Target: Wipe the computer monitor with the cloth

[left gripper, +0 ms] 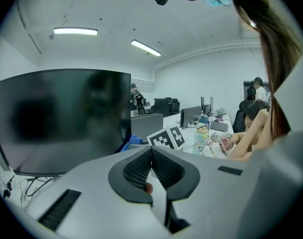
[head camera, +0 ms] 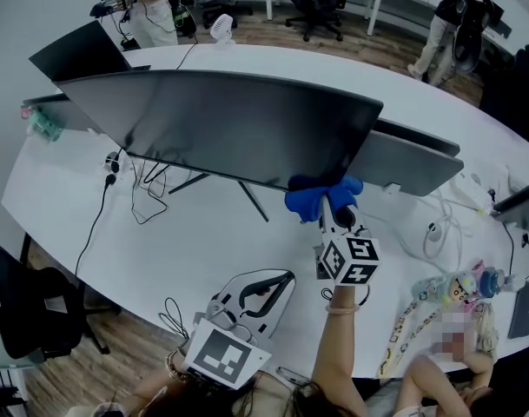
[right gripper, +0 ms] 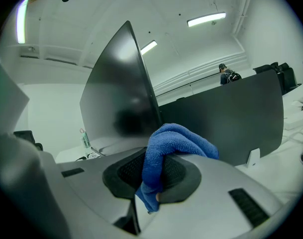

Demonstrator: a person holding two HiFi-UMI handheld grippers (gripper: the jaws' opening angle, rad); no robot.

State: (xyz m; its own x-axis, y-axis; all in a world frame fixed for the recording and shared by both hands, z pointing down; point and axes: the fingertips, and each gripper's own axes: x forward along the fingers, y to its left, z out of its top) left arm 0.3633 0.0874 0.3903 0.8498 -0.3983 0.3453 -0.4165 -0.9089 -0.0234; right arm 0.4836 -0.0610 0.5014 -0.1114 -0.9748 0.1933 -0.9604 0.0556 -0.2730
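The cloth (head camera: 319, 196) — blue, fleecy, bunched into thick folds — is pinched in my right gripper (head camera: 331, 214). Its jaws are clamped on the cloth, and a short tail of it hangs below the pads. The cloth sits at the lower edge of the monitor (head camera: 229, 124), by its right corner. The monitor is a wide, dark, glossy screen leaning over the middle of the white tabletop (head camera: 195, 224). My left gripper (head camera: 262, 290) hangs over the tabletop's near edge, jaws closed together on nothing. The marker cube (head camera: 351, 261) on my right gripper carries black-and-white square patterns — no lettering I can read.
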